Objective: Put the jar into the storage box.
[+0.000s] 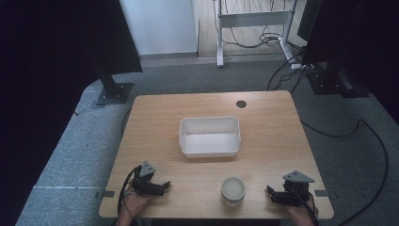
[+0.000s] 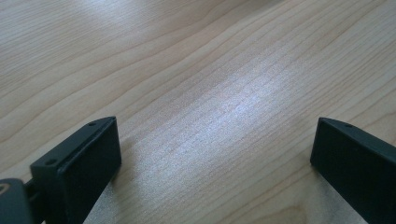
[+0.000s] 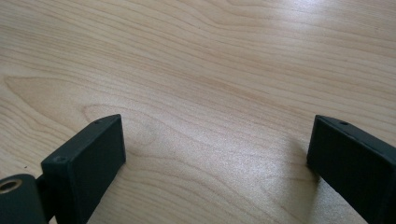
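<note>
L gripper (image 1: 160,184) is resting at table (image 1: 155,117) near-left edge, jaws spread wide, holding nothing; R gripper (image 1: 271,193) is sitting at near-right edge, jaws also wide apart, empty. Jar (image 1: 233,191) is standing btwn them, nearer R. White tub (image 1: 210,136) is sitting mid-table, beyond jar.

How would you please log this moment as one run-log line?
left gripper: open, on table | right gripper: open, on table | jar: between grippers, untouched | white bin: empty, table centre
</note>
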Available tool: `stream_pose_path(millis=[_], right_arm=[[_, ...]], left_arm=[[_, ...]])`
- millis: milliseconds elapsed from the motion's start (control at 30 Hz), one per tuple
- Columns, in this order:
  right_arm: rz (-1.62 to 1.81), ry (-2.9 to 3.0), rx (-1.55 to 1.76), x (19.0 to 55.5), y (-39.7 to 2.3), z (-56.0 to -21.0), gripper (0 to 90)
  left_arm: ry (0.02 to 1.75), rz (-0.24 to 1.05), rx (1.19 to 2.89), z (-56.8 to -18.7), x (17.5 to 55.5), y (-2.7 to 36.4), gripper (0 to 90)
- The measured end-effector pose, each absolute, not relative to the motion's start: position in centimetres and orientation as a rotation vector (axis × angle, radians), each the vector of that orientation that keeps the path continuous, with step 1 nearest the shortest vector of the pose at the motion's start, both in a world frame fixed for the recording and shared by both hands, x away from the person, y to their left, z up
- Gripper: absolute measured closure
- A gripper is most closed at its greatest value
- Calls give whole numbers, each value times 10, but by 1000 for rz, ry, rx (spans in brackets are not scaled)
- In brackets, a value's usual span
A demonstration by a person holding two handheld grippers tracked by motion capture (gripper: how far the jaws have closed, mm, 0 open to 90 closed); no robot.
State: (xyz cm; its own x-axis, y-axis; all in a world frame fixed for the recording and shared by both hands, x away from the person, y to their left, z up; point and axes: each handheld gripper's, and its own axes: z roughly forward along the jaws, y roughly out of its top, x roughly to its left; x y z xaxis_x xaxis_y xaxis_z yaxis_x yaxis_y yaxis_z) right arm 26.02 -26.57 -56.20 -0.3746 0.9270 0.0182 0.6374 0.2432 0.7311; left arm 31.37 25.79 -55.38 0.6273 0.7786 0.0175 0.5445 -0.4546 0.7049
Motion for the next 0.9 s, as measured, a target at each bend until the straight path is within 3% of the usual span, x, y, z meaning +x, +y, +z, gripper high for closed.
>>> stream_pose_path(millis=[900], right_arm=[[928, 2137, 1407, 260, -264, -562, 15]], left_arm=[[1046, 452, 2166, -554, 314, 258, 15]])
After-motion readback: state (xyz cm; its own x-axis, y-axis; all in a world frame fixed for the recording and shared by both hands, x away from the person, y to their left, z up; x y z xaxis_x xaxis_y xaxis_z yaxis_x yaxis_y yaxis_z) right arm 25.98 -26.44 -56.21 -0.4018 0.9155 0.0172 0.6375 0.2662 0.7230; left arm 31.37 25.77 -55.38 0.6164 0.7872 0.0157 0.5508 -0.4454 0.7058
